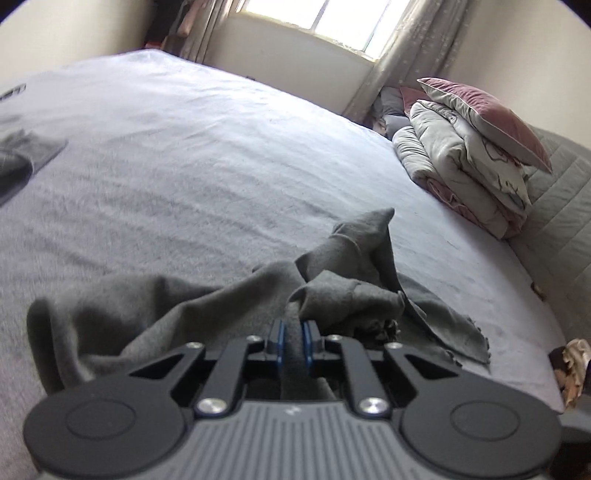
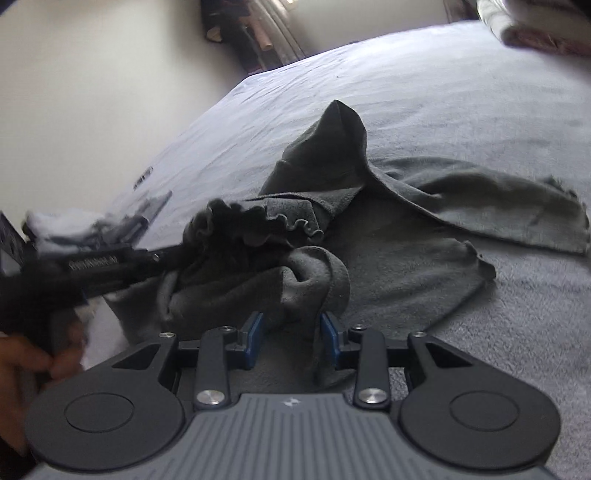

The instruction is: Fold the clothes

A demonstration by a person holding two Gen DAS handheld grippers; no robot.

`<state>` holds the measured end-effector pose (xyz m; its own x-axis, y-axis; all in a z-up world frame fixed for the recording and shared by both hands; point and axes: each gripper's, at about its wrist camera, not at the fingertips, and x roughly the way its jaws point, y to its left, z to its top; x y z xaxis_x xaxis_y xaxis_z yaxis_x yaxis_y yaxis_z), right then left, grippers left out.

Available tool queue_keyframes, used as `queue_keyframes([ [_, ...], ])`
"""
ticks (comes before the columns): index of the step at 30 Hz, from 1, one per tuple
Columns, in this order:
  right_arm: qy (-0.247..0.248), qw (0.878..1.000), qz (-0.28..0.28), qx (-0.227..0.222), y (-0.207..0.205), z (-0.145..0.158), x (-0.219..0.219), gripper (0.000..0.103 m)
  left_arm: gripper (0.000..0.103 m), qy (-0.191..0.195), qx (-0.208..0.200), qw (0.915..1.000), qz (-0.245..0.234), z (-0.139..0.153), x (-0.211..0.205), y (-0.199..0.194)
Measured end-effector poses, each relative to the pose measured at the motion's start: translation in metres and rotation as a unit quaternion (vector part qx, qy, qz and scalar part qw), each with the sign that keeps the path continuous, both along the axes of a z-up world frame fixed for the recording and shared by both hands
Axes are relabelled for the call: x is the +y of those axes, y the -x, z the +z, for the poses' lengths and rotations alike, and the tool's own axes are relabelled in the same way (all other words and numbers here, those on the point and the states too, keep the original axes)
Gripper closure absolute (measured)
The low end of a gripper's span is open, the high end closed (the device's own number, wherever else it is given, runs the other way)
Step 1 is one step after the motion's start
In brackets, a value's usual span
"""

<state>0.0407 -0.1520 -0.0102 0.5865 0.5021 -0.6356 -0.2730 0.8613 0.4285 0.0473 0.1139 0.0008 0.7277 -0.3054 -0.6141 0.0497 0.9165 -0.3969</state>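
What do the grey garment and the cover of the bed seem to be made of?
Grey garment: probably a soft knit, maybe cotton jersey or fleece. It is matte, drapes in loose folds and has a ruffled edge. Bed cover: a pale woven or slightly napped cloth, perhaps cotton. It looks matte with fine wrinkles. The blur leaves the exact fibres open.

A wide bed with a pale sheet fills the room, a pile of folded quilts topped by a pink pillow at its far corner, below a curtained window.
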Motion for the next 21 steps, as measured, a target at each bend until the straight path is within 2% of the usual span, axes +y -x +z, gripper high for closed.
queue_keyframes([
  [3,0.005,1.000,-0.006,0.006,-0.003,0.000,-0.002,0.077,0.095,0.048,0.003,0.9987,-0.014,-0.001,0.006,0.003],
  [5,-0.014,1.000,-0.007,0.008,-0.003,0.004,-0.008,0.077,0.095,0.090,0.002,0.9956,-0.026,-0.002,0.011,0.006],
  [8,-0.070,0.998,-0.007,0.009,0.000,0.012,-0.020,0.074,0.096,0.143,0.008,0.9889,-0.042,-0.004,0.015,0.009],
  [9,-0.094,0.995,-0.006,0.011,-0.001,0.012,-0.023,0.071,0.096,0.160,0.013,0.9859,-0.047,-0.005,0.015,0.010],
  [13,-0.187,0.982,-0.004,0.034,0.000,0.009,-0.031,0.068,0.096,0.228,0.034,0.9706,-0.070,-0.012,0.013,0.014],
  [17,-0.241,0.969,-0.005,0.054,-0.001,0.008,-0.034,0.064,0.096,0.254,0.037,0.9620,-0.093,-0.013,0.007,0.019],
  [21,-0.277,0.959,-0.018,0.066,-0.002,0.005,-0.039,0.063,0.096,0.253,0.041,0.9587,-0.123,-0.014,-0.005,0.024],
])
